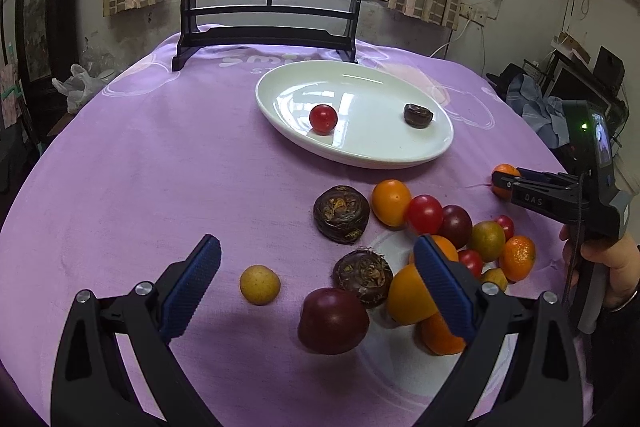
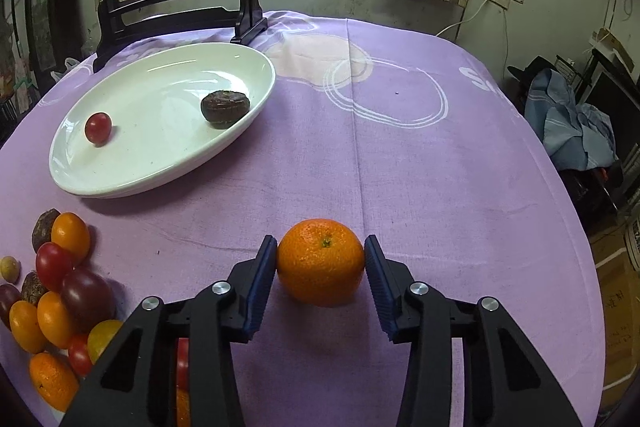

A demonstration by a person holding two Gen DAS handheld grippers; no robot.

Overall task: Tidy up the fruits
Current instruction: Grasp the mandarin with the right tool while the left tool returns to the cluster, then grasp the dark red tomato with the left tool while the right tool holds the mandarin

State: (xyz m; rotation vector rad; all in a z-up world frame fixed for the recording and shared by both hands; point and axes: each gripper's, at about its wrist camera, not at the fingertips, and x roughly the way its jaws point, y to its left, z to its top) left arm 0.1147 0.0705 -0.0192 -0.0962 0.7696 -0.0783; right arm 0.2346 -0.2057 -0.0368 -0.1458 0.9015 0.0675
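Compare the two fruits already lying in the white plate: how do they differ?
The cherry tomato is red, smooth, glossy and round; the water chestnut is dark brown, rough, flattened and larger. The cherry tomato lies toward one end of the white plate; the water chestnut lies near the opposite rim. Both rest loose, apart from each other, untouched by either gripper.

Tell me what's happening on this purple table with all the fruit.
A person is sorting fruit with a handheld gripper in each hand. The right gripper has its pads against the sides of an orange that sits apart from the others on the purple cloth. The left gripper hangs open over the pile of fruit, holding nothing. The white plate so far holds one red tomato and one dark brown fruit.
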